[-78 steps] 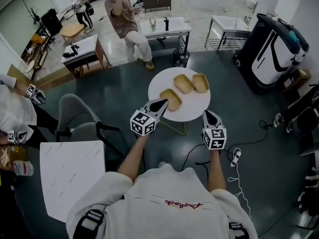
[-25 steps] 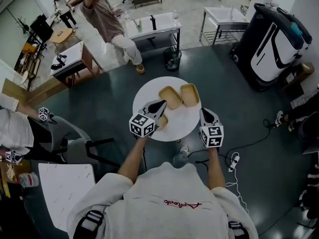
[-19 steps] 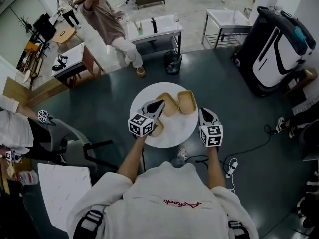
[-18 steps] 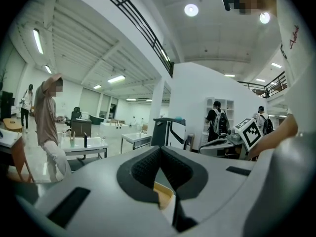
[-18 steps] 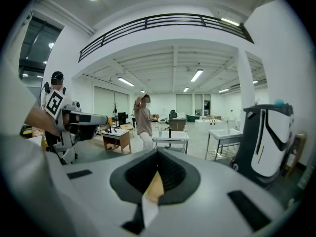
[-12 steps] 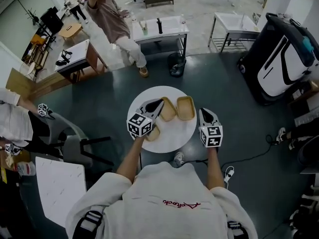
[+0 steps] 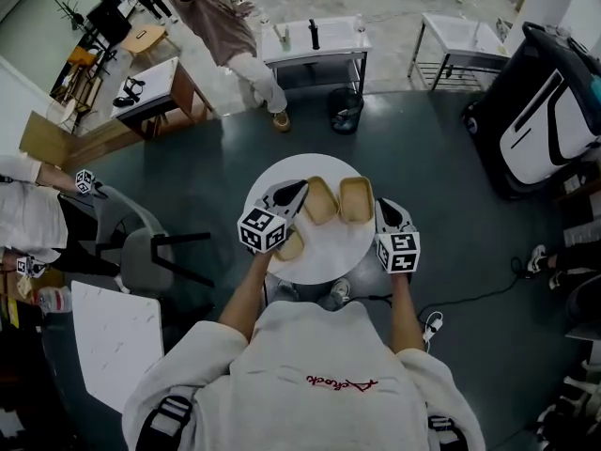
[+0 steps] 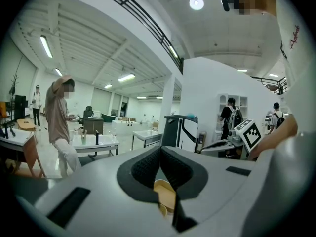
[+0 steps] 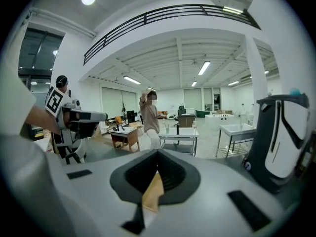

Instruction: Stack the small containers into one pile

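Three shallow tan containers lie apart on the round white table (image 7: 324, 252). One container (image 7: 320, 199) is at the back middle, a second (image 7: 356, 198) to its right. The third (image 7: 291, 245) lies near the front left, half hidden under my left gripper (image 7: 300, 187). That gripper hovers over the table's left part, jaws shut with nothing held. My right gripper (image 7: 384, 206) is at the table's right edge, also shut and empty. In the left gripper view (image 8: 160, 150) a tan container (image 8: 165, 196) shows below the closed pads. The right gripper view (image 9: 158, 152) shows a tan sliver (image 9: 152, 194) likewise.
A grey chair (image 7: 141, 252) and a white marbled table (image 7: 103, 332) stand to the left. A large black and white machine (image 7: 549, 111) is at the right. Cables (image 7: 432, 325) lie on the dark floor. A person (image 7: 225, 17) stands by desks behind the round table.
The person carrying the grippers has stepped up to the round table. Both grippers, earlier short of it, now reach over its left part and right edge. Both stay shut.
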Available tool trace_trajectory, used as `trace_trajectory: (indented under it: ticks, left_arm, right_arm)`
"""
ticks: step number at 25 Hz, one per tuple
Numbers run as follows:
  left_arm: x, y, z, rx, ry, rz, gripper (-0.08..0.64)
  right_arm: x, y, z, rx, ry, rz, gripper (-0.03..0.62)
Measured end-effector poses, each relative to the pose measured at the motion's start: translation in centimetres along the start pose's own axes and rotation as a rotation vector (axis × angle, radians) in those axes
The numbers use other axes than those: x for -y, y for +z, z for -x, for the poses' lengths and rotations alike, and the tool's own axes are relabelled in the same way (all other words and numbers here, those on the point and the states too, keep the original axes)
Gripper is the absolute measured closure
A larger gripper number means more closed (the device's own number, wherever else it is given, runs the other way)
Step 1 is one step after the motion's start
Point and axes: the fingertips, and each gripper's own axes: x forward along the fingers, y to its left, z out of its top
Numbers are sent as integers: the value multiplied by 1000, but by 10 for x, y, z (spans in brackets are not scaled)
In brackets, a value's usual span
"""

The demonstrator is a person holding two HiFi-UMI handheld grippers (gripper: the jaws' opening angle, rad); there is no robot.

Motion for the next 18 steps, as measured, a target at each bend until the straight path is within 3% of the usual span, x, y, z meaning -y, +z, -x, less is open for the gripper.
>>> trace_trajectory:
  ticks: [13,18]
  left_arm:
    - [-34,-5,21,2,-16,27,548]
    - [-42,-11,34,4,3,40,548]
  right_arm:
    - [-34,1,-18,-30,-18,1,572]
    - [-49,-2,-26,-48,13,13,572]
